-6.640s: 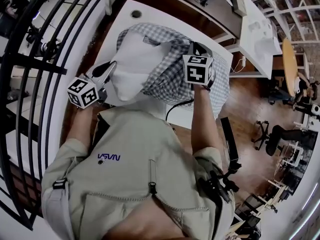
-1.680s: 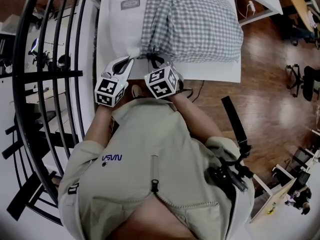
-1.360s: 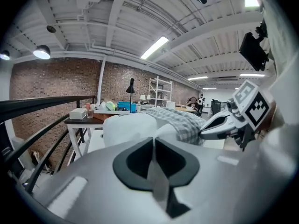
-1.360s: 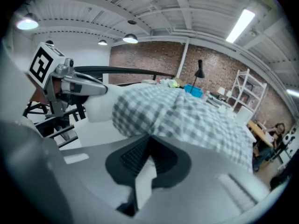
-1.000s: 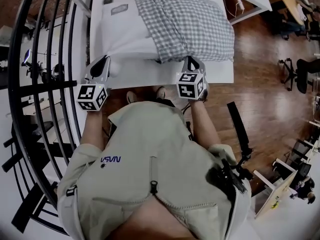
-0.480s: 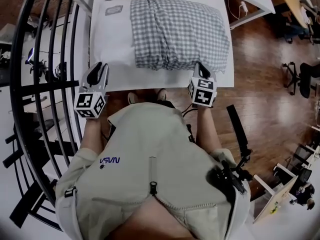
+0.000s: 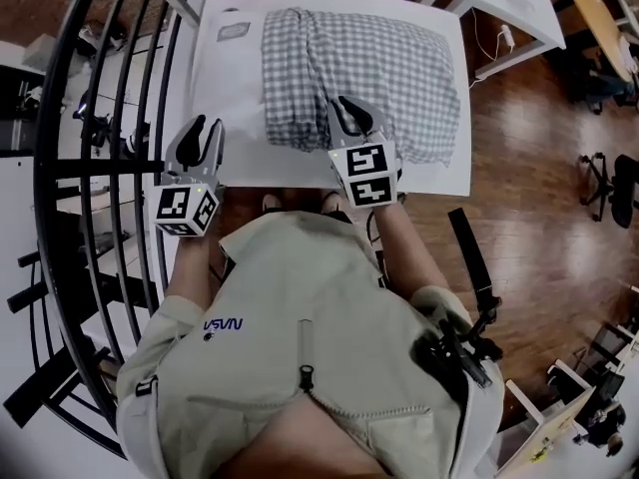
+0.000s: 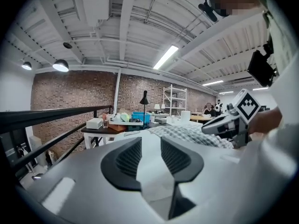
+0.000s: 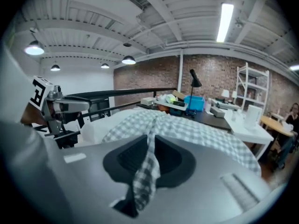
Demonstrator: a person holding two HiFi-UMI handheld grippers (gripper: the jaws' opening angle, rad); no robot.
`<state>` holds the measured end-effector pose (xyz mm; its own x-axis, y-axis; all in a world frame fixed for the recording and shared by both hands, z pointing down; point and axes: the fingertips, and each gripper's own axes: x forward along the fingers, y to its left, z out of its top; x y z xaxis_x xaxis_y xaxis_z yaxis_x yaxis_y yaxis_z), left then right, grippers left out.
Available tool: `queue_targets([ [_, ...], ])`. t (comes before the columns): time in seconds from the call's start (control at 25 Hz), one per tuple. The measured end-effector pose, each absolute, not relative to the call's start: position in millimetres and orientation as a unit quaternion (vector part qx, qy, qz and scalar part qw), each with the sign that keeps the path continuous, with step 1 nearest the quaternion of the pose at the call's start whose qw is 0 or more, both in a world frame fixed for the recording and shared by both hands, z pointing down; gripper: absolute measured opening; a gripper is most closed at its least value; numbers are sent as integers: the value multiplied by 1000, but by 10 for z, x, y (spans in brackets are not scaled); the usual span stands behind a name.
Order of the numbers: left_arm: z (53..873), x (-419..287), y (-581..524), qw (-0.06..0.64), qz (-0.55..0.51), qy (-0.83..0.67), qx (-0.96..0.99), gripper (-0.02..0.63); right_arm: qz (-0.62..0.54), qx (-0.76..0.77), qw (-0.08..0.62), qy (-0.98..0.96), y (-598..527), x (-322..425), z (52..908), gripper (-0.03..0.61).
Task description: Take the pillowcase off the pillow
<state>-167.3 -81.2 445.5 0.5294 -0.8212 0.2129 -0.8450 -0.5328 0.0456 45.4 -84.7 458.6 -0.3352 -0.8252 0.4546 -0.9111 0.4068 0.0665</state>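
Two grippers are held over one white table (image 7: 290, 173), where one pillow (image 7: 235, 78) lies, bare at its left end and otherwise covered by one checked pillowcase (image 7: 379, 63). The left gripper (image 7: 203, 128) is raised at the table's left edge, its jaws just opened a little, with nothing between them. The right gripper (image 7: 354, 113) is held above the pillowcase, its jaws just opened narrowly, with one checked strip draped between them.

1. The person wears a pale tan jacket (image 7: 329, 297).
2. A zip (image 7: 305, 367) runs down the front.
3. Small blue letters (image 7: 224, 324) sit on the chest.
4. Black straps and clips (image 7: 449, 352) hang at one side.
5. The left tongs (image 7: 203, 126) and right tongs (image 7: 352, 109) are grey with black tips.
6. The left cube (image 7: 187, 210) and right cube (image 7: 364, 175) have black-and-white squares.
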Motion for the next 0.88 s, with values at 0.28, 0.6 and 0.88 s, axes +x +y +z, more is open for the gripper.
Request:
queue_targets([
  [0.28,4507,-1472,-1085,65,81,-469,877,120,87,523,208,-822,-1072,269,4506,51],
  [0.6,4624,-1355,-1746,86,75,-443,889,161,104,560,233,-788,-1390,301,4454,58],
  [0.88,5082,-1054,-2178,116,158,-400,895,270,116,556,264,-779,-1779,209,4482,108],
])
